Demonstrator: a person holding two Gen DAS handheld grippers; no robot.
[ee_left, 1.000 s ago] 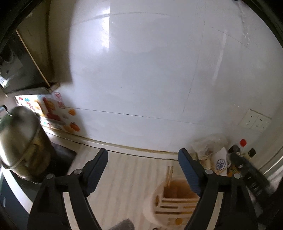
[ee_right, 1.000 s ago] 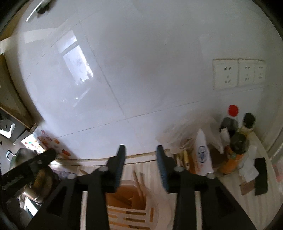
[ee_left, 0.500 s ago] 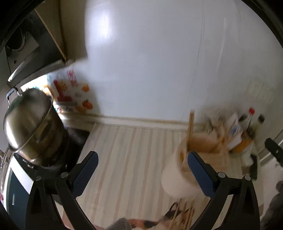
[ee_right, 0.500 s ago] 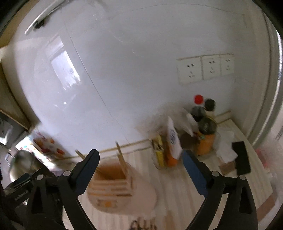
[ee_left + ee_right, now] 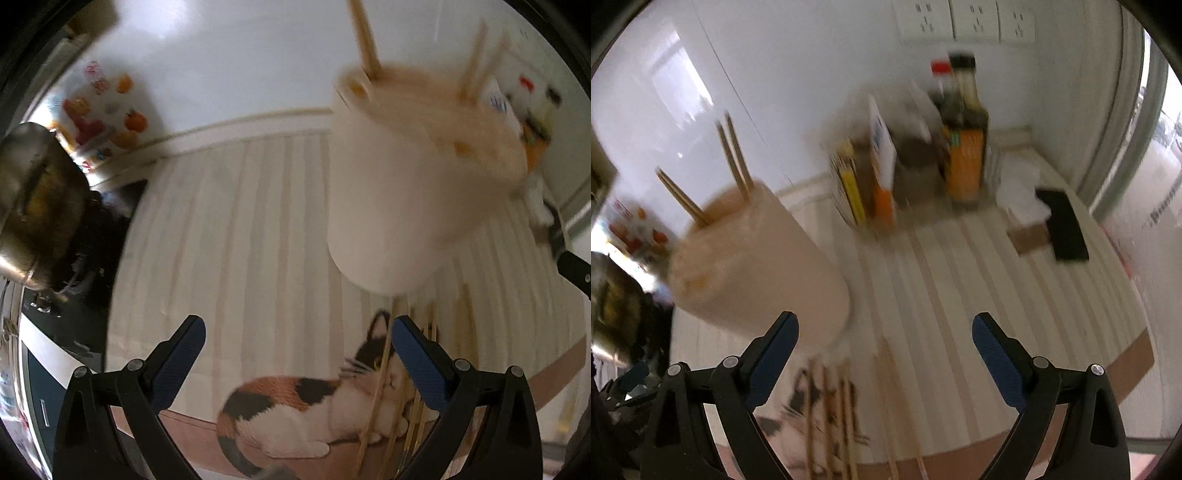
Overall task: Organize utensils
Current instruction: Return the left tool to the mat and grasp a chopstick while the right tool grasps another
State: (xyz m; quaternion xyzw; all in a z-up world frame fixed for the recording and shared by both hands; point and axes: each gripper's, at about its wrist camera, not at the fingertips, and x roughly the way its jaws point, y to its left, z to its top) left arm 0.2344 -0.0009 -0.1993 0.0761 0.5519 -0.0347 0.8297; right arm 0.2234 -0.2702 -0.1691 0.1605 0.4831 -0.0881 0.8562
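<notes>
A cream plastic utensil holder (image 5: 413,184) stands on the striped counter mat, with a few wooden chopsticks (image 5: 364,38) sticking up from it; it also shows in the right wrist view (image 5: 757,266). Several loose chopsticks (image 5: 384,384) lie in front of it on a cat picture (image 5: 314,398), and show blurred in the right wrist view (image 5: 834,417). My left gripper (image 5: 297,356) is open and empty above the mat, left of the loose chopsticks. My right gripper (image 5: 884,352) is open and empty, just right of the holder.
A steel pot (image 5: 33,206) sits on the stove at the left. Sauce bottles (image 5: 964,147), packets (image 5: 882,162), a white cloth (image 5: 1019,192) and a black phone (image 5: 1065,225) crowd the back right corner by the tiled wall with sockets (image 5: 975,18).
Both cameras have tilted down from the wall to the counter and moved closer to the holder. The right gripper opened wide; the loose chopsticks and cat picture came into view.
</notes>
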